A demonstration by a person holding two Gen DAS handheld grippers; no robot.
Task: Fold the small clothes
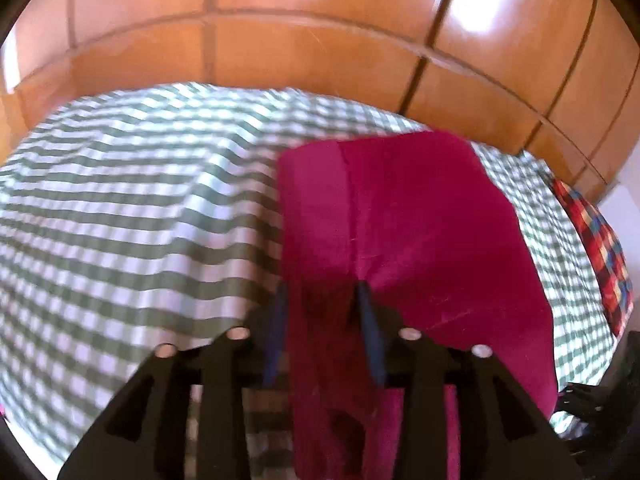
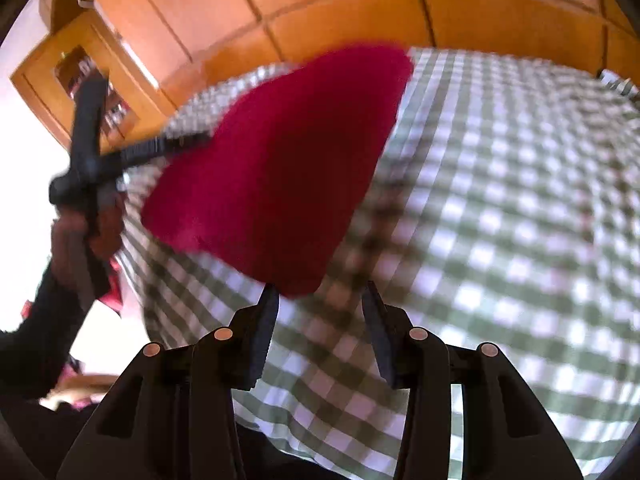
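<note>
A wooden wardrobe (image 1: 320, 40) fills the far side of both views, its paneled doors curving behind the bed. The bed (image 1: 120, 220) is covered in one green-and-white checked sheet, which takes up most of the ground in front of it. One magenta cloth (image 1: 400, 232) hangs over the sheet, lifted off it and casting a shadow on the checks in the right wrist view. A second textile, a red, blue and yellow plaid cloth (image 1: 596, 248), lies at the bed's right edge, well apart from the magenta one. A small open shelf (image 2: 88, 80) with blurred items stands at the far left of the right wrist view.

The left gripper (image 1: 324, 328) has its two fingers closed narrowly on a bunched fold of the magenta cloth, which blocks much of the sheet ahead of it. In the right wrist view that gripper shows as a dark cross-shaped body (image 2: 92, 152) held in one hand (image 2: 80, 232) at the cloth's left edge. The right gripper (image 2: 320, 320) stands wide apart with nothing between its fingers, just below the cloth's lower corner.
</note>
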